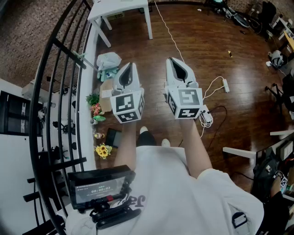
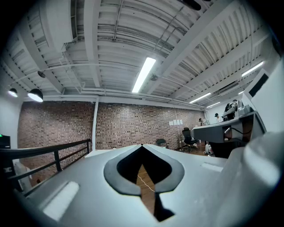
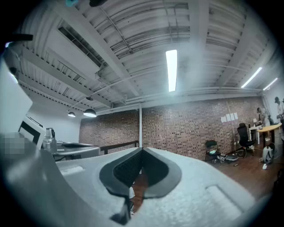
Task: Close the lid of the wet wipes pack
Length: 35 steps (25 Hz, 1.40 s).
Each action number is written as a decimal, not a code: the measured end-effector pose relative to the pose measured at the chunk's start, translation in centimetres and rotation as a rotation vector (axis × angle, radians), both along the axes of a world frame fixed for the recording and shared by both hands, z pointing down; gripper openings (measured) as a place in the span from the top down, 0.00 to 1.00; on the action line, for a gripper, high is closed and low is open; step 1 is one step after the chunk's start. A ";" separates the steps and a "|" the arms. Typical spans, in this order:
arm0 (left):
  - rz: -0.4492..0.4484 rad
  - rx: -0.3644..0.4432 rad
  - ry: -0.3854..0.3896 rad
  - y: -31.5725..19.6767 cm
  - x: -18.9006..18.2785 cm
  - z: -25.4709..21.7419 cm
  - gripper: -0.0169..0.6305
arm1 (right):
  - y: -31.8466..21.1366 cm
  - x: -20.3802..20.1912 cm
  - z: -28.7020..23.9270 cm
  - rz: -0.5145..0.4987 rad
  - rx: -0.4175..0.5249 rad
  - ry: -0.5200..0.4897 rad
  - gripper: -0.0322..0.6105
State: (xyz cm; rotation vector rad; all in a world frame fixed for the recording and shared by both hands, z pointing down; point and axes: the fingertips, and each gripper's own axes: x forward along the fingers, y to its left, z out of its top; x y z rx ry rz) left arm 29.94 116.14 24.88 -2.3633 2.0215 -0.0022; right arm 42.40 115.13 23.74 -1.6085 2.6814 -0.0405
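Wood floor [image 1: 193,41] fills the head view. The left gripper [image 1: 130,69] and the right gripper [image 1: 177,64] are held up side by side over it, both pointing ahead. No wet wipes pack shows anywhere here. Left gripper view: the jaws are pressed together at the tips with nothing between them, aimed at a far brick wall [image 2: 133,128] — no pack there either. Right gripper view: the same, jaws closed and empty. Which way the pack lies, how it is turned, and which hand is nearer cannot be told.

Two grippers [image 1: 130,65] [image 1: 172,60] — one white table [image 1: 119,7], one plastic bag [image 1: 109,60], one yellow flower bunch [image 1: 103,150]
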 end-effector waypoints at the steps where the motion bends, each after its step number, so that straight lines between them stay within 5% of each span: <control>1: 0.000 0.007 0.001 -0.5 -0.2 -0.1 0.95 | -0.5 -0.3 0.1 -0.005 0.001 0.001 0.97; 7: 0.033 0.028 -0.013 -6.2 -2.0 0.2 0.95 | -6.5 -4.3 1.9 -0.034 -0.018 0.026 0.97; 20: 0.068 0.033 0.059 -24.2 -13.3 0.5 0.95 | -22.7 -17.0 1.3 -0.078 0.034 0.119 0.97; 29: 0.110 -0.021 0.046 -33.3 -12.0 3.1 0.95 | -32.1 -14.8 3.1 -0.021 -0.003 0.117 0.97; 35: 0.049 -0.038 0.020 -42.2 -10.6 3.9 0.95 | -42.0 -13.7 3.8 -0.089 -0.013 0.081 0.97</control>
